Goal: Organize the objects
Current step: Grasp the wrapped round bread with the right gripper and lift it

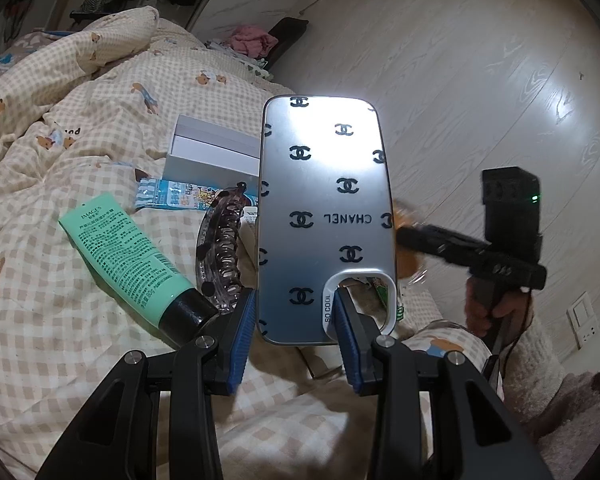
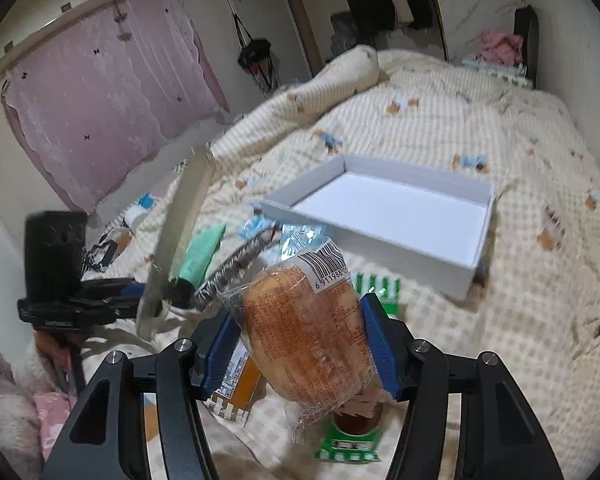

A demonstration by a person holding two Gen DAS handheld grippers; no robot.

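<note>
My left gripper (image 1: 296, 312) is shut on a silver phone case (image 1: 324, 220) with black logos and holds it upright above the checked bed cover (image 1: 60, 360). The case shows edge-on in the right wrist view (image 2: 180, 232). My right gripper (image 2: 300, 340) is shut on a wrapped bread bun (image 2: 304, 340) and holds it above the bed. It shows blurred to the right in the left wrist view (image 1: 412, 236). An open white box (image 2: 388, 216) lies ahead of the bun; it also shows in the left wrist view (image 1: 216, 148).
A green tube (image 1: 128, 260), a clear dark hair claw (image 1: 220, 252) and a blue snack packet (image 1: 180, 196) lie on the cover left of the case. Green and orange packets (image 2: 348, 444) lie under the bun. Wooden floor (image 1: 480, 80) lies beyond the bed edge.
</note>
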